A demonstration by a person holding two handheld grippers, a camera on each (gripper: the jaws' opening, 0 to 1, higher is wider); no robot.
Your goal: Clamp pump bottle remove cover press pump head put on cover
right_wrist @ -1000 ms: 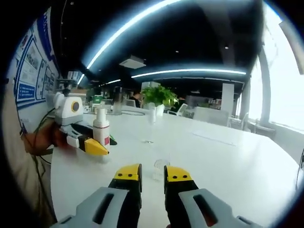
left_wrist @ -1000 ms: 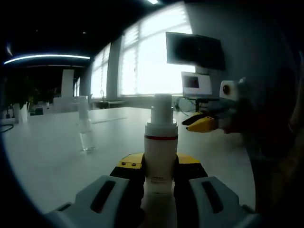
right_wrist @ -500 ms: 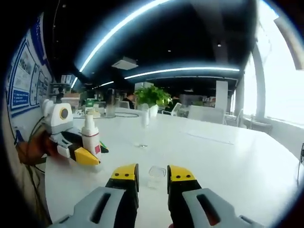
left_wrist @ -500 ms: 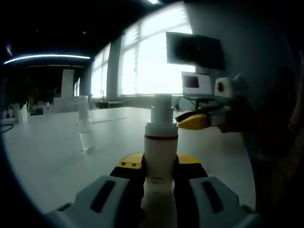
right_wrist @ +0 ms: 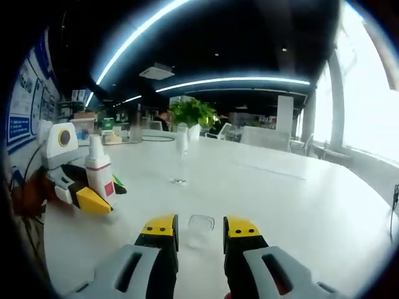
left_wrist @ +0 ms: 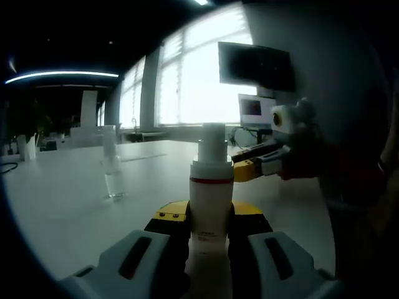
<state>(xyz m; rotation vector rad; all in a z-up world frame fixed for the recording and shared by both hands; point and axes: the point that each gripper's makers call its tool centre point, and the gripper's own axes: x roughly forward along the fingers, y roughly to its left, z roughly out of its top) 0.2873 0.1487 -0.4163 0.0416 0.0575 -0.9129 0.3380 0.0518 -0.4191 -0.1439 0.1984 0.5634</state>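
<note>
My left gripper [left_wrist: 211,219] is shut on a white pump bottle [left_wrist: 211,187] with a red band. The bottle stands upright and its pump head [left_wrist: 212,142] is bare. A small clear cover [left_wrist: 115,185] stands on the white table [left_wrist: 68,212] to the bottle's left. In the right gripper view that cover [right_wrist: 201,225] shows in the gap between the jaws of my open right gripper [right_wrist: 199,229], slightly ahead of the tips. The bottle [right_wrist: 98,177] and the left gripper [right_wrist: 84,198] are at the left there. In the left gripper view, the right gripper [left_wrist: 244,169] reaches in close to the bottle's right shoulder.
A tall clear glass [right_wrist: 181,156] stands further back on the table [right_wrist: 299,205], with a potted plant [right_wrist: 193,115] behind it. A dark monitor [left_wrist: 255,65] and a small lit screen [left_wrist: 257,111] sit at the right. A person's hand [left_wrist: 312,165] holds the right gripper.
In the left gripper view, the right gripper has come leftward to the bottle's neck. Its jaws have spread a little and the cover looks nearer. The left gripper and bottle have stayed still.
</note>
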